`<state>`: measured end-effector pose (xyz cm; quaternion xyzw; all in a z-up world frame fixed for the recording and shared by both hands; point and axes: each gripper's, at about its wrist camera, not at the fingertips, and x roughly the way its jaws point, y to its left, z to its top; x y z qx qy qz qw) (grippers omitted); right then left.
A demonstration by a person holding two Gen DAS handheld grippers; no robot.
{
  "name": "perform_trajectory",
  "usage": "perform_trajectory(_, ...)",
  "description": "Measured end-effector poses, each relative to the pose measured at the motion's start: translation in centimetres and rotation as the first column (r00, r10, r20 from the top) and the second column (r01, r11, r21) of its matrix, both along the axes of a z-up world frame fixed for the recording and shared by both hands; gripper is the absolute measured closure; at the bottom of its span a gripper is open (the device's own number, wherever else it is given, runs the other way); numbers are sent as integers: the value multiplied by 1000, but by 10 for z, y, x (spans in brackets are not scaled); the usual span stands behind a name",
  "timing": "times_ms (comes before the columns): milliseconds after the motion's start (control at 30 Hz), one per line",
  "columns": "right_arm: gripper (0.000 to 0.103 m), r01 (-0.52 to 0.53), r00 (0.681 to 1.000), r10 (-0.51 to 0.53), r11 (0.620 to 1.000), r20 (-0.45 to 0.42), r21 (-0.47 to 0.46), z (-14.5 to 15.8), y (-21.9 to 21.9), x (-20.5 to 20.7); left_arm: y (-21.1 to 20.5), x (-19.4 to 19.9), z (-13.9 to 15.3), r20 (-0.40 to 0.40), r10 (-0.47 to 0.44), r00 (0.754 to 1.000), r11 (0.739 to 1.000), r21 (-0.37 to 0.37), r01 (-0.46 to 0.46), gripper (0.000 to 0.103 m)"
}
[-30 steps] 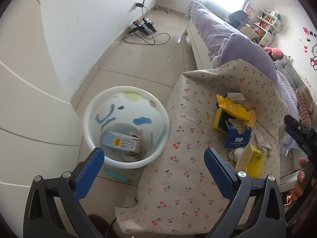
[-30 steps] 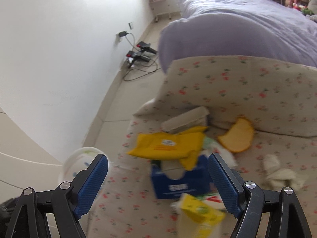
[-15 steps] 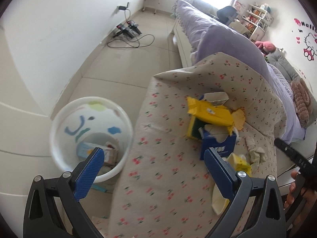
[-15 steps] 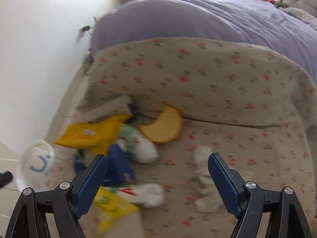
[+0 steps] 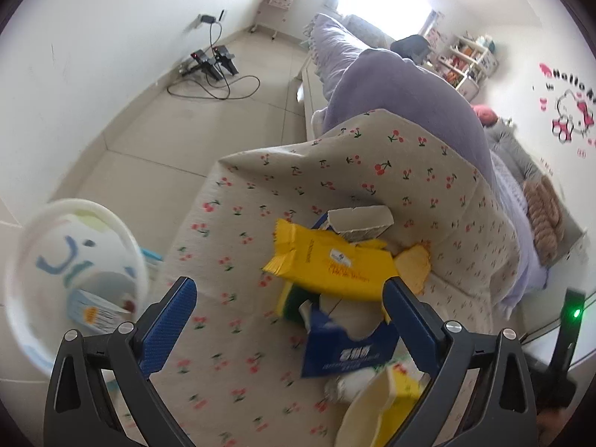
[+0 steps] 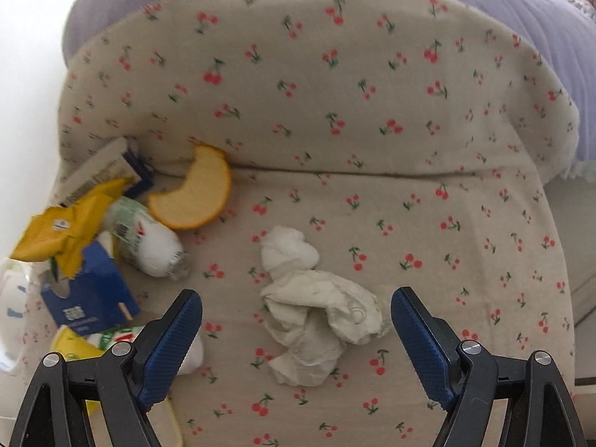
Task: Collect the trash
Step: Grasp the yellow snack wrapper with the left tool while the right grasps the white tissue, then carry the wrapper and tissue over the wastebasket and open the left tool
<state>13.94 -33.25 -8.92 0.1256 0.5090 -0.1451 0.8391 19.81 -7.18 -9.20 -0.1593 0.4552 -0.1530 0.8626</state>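
1. My right gripper (image 6: 296, 329) now hangs over the crumpled tissue (image 6: 316, 305), jaws spread wide with nothing between the pads. A second ago it faced the blue tissue box and the yellow wrappers; it has since swung across and tipped down, so the tissue sits squarely between the jaws. I judge this my next pick.
2. My left gripper (image 5: 290, 327) is also spread and empty. It has slid from over the bin to above the pile, and the blue box (image 5: 346, 350) now lies close under its right jaw.
3. Just beyond, the yellow wrapper (image 5: 327, 264) rests on top of the box, with a torn carton (image 5: 359, 219) behind it and a plastic bottle (image 6: 149, 238) beside it.
4. The orange peel (image 6: 197, 193) lies against the fold of the cherry-print blanket (image 6: 335, 93).
5. The white bin (image 5: 74, 283) has slipped to the left edge of my left view, with a carton already inside. So one item is done, most litter remains on the blanket, and each load means a carry back left to the bin.
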Motion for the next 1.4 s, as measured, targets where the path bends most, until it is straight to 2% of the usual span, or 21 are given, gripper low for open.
perform_trajectory(67, 16, -2, 1000, 2, 1000, -25, 0, -7, -2, 4, -3, 6, -8, -19, 14, 1000, 999, -41, -14, 11)
perform_trajectory(233, 16, 26, 996, -24, 999, -92, 20, -26, -10, 10, -6, 17, -28, -68, 24, 997, 987, -158, -34, 36)
perform_trajectory(400, 17, 26, 991, -22, 999, -130, 30, -38, -13, 12, -9, 22, -36, -88, 8, 996, 981, -193, -25, 61)
perform_trajectory(467, 22, 14, 989, -13, 1000, -145, 11, -42, -12, 13, -9, 22, -35, -81, 5, 997, 980, -198, -21, 69)
perform_trajectory(533, 30, 5, 987, -5, 1000, -163, -4, -47, -11, 14, -10, 22, -32, -71, -1, 997, 979, -203, -13, 82)
perform_trajectory(600, 43, -3, 984, 1, 1000, -180, -8, -51, -12, 14, -10, 21, -29, -63, -10, 998, 979, -205, -3, 85)
perform_trajectory(667, 63, -13, 982, 9, 1000, -190, -19, -54, -12, 14, -10, 19, -25, -52, -24, 998, 980, -199, 13, 89)
perform_trajectory(767, 72, -21, 986, 14, 999, -168, -40, -49, -11, 12, -11, 15, -17, -30, -34, 999, 983, -180, 29, 92)
perform_trajectory(1033, 74, 3, 1000, -4, 999, -21, -37, -2, -6, -4, 1, 2, 9, 23, -42, 999, 984, -171, 45, 93)
perform_trajectory(1200, 74, -3, 999, 4, 1000, 50, -31, 16, 8, -13, 14, -9, 30, 71, -31, 997, 984, -175, 43, 93)
perform_trajectory(1400, 73, -27, 991, 34, 998, 131, -55, 45, 30, -12, 25, -27, 58, 154, -38, 987, 992, -111, 56, 93)
